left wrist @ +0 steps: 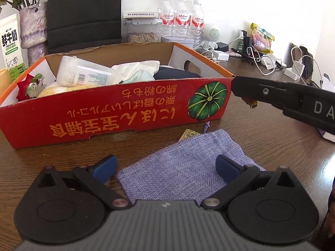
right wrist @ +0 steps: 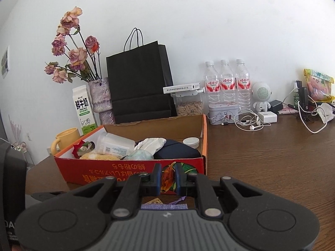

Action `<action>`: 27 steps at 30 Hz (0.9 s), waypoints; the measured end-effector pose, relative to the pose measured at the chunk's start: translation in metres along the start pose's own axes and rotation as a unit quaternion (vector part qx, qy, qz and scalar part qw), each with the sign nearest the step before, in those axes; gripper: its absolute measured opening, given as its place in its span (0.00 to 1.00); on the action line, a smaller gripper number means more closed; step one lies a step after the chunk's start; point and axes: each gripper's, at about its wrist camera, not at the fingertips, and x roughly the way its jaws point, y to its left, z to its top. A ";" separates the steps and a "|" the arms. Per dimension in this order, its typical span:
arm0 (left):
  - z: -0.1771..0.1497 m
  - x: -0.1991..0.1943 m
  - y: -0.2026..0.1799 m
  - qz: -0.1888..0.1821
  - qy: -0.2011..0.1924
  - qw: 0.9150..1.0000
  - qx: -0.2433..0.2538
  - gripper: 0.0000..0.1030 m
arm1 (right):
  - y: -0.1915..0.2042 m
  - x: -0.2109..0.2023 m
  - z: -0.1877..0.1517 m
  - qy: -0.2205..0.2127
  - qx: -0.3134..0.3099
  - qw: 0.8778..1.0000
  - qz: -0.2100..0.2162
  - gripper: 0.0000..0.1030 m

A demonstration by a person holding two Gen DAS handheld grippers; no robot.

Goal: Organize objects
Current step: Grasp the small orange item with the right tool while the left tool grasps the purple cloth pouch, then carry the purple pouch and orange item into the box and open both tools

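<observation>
The left wrist view sits low over the worktop (left wrist: 261, 146), angled down past its own tongs (left wrist: 166, 167) at a purple pouch (left wrist: 188, 167) close below, with the red box (left wrist: 117, 104) just beyond. The right wrist view looks more level past its tongs (right wrist: 168, 177) toward the wall. Both share the red box (right wrist: 129, 171), water bottles (left wrist: 181, 18) (right wrist: 225, 83) and black bag (right wrist: 138, 83)
</observation>
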 end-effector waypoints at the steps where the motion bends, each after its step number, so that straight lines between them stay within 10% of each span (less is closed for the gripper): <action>1: 0.000 -0.001 -0.001 -0.003 -0.002 1.000 0.004 0.91 | 0.000 0.000 0.000 0.000 0.000 1.000 0.000 0.12; 14: -0.005 -0.023 -0.002 -0.031 -0.022 0.999 0.003 0.13 | -0.002 0.008 -0.003 0.014 0.004 1.000 -0.011 0.12; 27: 0.003 -0.074 0.011 -0.076 -0.124 0.989 -0.027 0.07 | -0.006 0.007 -0.003 0.002 0.012 1.000 -0.010 0.12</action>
